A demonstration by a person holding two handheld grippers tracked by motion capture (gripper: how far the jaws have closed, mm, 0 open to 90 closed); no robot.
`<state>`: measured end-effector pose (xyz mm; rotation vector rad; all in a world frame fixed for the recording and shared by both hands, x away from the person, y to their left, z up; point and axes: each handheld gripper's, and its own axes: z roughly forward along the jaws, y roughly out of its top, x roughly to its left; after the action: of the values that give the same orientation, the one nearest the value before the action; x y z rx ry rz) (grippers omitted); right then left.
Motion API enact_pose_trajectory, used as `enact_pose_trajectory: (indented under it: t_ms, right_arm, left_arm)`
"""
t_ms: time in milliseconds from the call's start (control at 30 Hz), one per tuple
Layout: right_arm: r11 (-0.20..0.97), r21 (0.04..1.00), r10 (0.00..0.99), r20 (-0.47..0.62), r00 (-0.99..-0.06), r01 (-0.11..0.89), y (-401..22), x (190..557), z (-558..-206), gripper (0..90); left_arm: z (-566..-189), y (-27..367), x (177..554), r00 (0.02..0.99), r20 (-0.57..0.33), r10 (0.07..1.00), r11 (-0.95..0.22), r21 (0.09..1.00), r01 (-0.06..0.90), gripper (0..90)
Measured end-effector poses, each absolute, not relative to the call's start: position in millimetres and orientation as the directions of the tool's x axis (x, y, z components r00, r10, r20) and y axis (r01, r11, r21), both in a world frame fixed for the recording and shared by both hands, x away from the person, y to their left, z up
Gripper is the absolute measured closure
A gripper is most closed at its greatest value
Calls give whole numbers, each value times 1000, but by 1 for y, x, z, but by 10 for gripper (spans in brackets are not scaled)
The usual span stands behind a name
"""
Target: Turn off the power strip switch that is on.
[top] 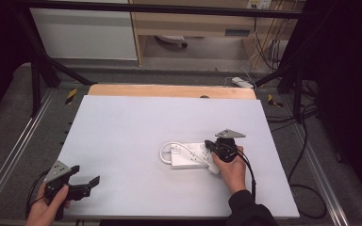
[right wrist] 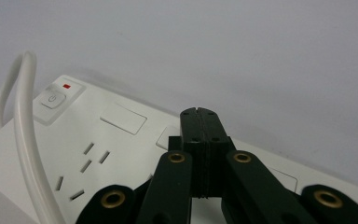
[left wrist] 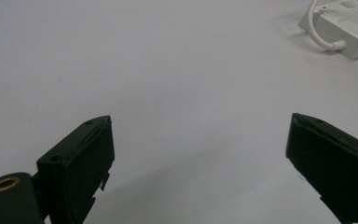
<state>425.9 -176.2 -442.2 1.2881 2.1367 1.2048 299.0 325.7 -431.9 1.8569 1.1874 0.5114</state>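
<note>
White power strip [top: 192, 155], red indicator lit, cord [top: 166, 151] looped, apparently unplugged.

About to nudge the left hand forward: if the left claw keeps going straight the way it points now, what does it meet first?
Probably nothing at first: ahead of the open left claw lies bare table. The white power strip sits far ahead and off to one side of its line, so it may pass beside it; depth is hard to judge.
</note>
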Motion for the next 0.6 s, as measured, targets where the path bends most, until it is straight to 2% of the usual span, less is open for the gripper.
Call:
enact_pose_trajectory:
  t_ms: [600]
  right_arm:
    - [182, 830, 849, 137, -511, 526, -183, 424, -431, 900]
  left_arm:
    - [-432, 325, 299, 463, -103, 880, -185, 824, 536, 80]
